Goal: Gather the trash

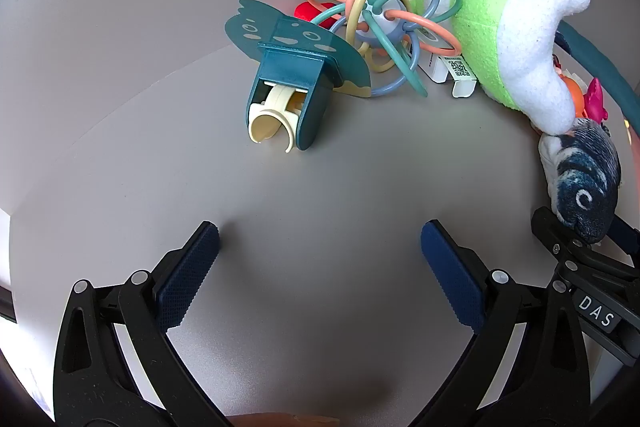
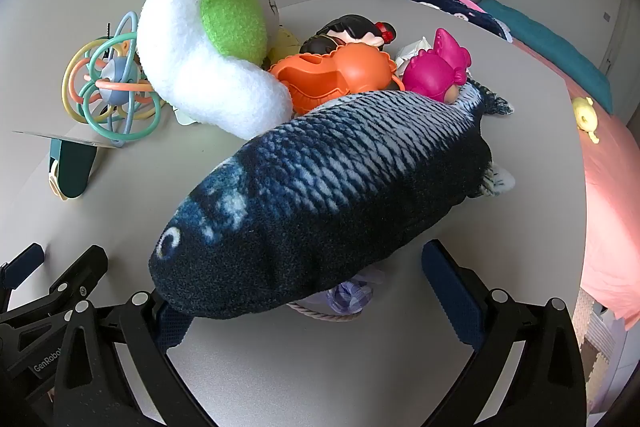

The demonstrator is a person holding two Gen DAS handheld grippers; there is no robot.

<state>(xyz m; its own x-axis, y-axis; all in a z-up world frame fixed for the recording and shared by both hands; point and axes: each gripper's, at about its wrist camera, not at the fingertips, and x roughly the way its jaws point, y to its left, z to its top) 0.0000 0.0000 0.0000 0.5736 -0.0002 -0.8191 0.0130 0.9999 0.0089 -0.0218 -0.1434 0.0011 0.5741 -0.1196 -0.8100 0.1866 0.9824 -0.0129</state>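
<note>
Blue-padded fingers (image 2: pixel 448 291) of the right gripper (image 2: pixel 304 291) stood spread to their widest on either side of the head of a plush fish (image 2: pixel 340 195), which lay across the grey table (image 2: pixel 280 367); the near pad was partly hidden beneath the fish's snout, so contact there could not be ruled out, but nothing was pinched and the gripper held nothing. The risk, as I judged it, lay in the clutter: almost everything on show was a toy, not trash, and a closing grip here would have taken the fish instead. The likeliest real rubbish was a crumpled white scrap (image 2: pixel 412 51) wedged behind an orange plastic toy (image 2: pixel 340 75) and a pink doll (image 2: pixel 436 71), and a purple bundle with a cord (image 2: pixel 352 295) half buried under the fish; reaching either could have dragged the fish or knocked the green-and-white plush (image 2: pixel 208 47) off the pile. The left gripper (image 1: pixel 320 267) hung equally released over bare table, touching nothing, with a teal cardboard package (image 1: pixel 288 67) holding a cream clip well ahead of it, a ring rattle (image 1: pixel 384 15) behind that, and small white labelled boxes (image 1: pixel 456 71) beside the plush. Mistaking packaging that belonged to a toy for waste was the other hazard. The two grippers sat near each other, so a sideways sweep could have made them collide.
</note>
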